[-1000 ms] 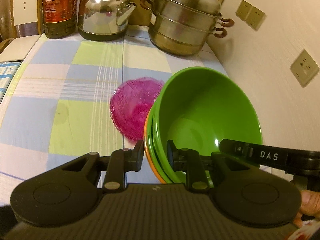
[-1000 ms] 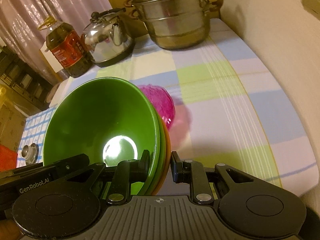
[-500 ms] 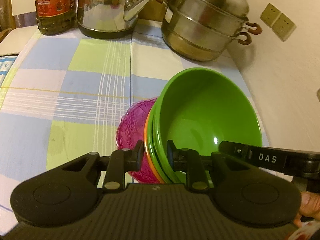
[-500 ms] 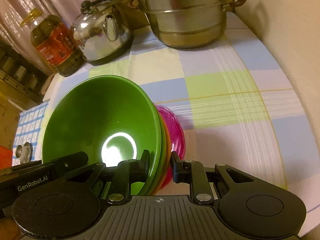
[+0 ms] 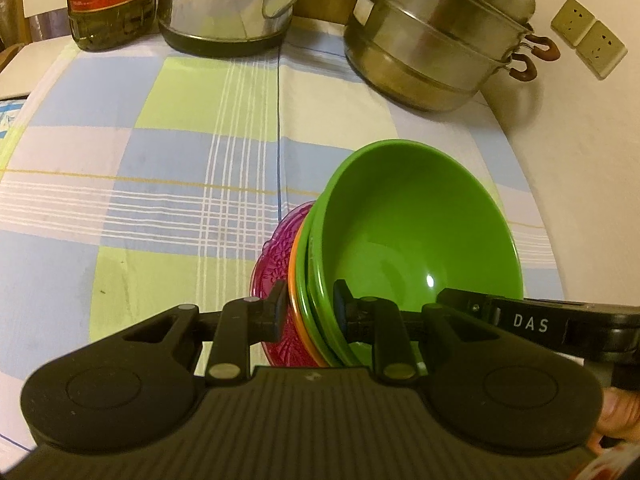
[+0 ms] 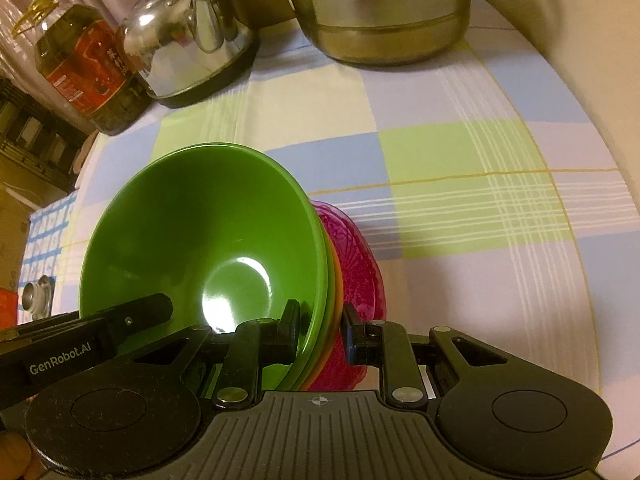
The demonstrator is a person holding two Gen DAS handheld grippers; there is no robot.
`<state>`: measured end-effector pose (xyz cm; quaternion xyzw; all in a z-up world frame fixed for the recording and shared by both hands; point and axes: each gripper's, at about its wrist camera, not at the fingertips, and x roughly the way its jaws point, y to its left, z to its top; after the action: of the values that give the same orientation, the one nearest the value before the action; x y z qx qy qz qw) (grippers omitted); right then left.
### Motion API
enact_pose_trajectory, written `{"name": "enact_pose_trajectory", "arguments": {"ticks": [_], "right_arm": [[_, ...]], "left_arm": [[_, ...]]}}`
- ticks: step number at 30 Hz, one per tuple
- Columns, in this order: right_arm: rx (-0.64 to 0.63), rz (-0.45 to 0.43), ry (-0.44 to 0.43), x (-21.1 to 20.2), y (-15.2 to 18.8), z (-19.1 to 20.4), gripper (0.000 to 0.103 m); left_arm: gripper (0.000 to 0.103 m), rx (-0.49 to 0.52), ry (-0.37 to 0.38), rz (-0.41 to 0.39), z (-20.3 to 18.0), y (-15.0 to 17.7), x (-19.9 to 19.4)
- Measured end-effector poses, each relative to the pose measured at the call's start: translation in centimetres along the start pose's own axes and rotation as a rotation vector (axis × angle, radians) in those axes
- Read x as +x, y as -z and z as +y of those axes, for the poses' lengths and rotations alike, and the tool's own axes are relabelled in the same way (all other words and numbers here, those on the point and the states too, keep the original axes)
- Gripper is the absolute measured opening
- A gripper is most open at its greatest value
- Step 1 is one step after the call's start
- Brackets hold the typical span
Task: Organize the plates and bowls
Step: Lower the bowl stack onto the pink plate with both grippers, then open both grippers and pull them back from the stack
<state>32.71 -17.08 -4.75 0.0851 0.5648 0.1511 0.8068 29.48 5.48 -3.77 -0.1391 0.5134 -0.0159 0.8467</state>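
Observation:
A stack of nested bowls (image 5: 404, 240), two green ones over an orange one, hangs tilted over the checked tablecloth. My left gripper (image 5: 310, 304) is shut on its left rim, and my right gripper (image 6: 322, 320) is shut on the opposite rim of the stack of bowls (image 6: 208, 240). A translucent magenta plate (image 5: 276, 264) lies on the cloth right under the stack, mostly hidden by it; in the right wrist view the magenta plate (image 6: 356, 264) shows past the orange rim. I cannot tell whether the stack touches the plate.
At the back of the table (image 5: 160, 160) stand a steel steamer pot (image 5: 436, 44), a steel kettle (image 5: 228, 4) and an oil bottle (image 5: 108, 0). A wall with sockets (image 5: 588, 36) runs along the right. A hand (image 5: 616, 412) shows at the lower right.
Both grippers carried the bowl stack forward and down, so it now hangs over the magenta plate, which earlier lay in plain view beyond it. The pots at the back look nearer.

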Motion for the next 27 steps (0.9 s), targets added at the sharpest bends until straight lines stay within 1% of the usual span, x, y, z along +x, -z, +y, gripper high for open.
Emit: {"name": "enact_pose_trajectory", "arguments": {"ticks": [6, 15, 21, 23, 24, 25, 27], "right_arm": [[-0.001, 0.011, 0.007, 0.8, -0.3, -0.1, 0.022], [-0.026, 0.018, 0.003, 1.3, -0.4, -0.1, 0.022], [-0.043, 0.023, -0.006, 1.6, -0.5, 0.0, 0.023], [-0.043, 0.025, -0.012, 1.6, -0.5, -0.1, 0.023], [-0.04, 0.024, -0.017, 1.6, -0.6, -0.2, 0.023], [-0.038, 0.019, -0.021, 1.5, -0.5, -0.2, 0.024], [-0.055, 0.002, -0.018, 1.3, -0.4, -0.1, 0.027]], "left_arm": [[0.021, -0.001, -0.002, 0.013, 0.3, 0.1, 0.9], [0.021, 0.021, -0.011, 0.0, 0.0, 0.1, 1.0], [0.022, 0.006, -0.006, -0.009, 0.2, 0.2, 1.0], [0.024, -0.003, -0.004, -0.017, 0.2, 0.2, 0.9], [0.028, -0.009, 0.0, -0.022, 0.3, 0.2, 0.8], [0.034, -0.013, 0.002, -0.029, 0.3, 0.1, 0.6], [0.042, -0.016, 0.005, -0.045, 0.3, 0.1, 0.2]]}}
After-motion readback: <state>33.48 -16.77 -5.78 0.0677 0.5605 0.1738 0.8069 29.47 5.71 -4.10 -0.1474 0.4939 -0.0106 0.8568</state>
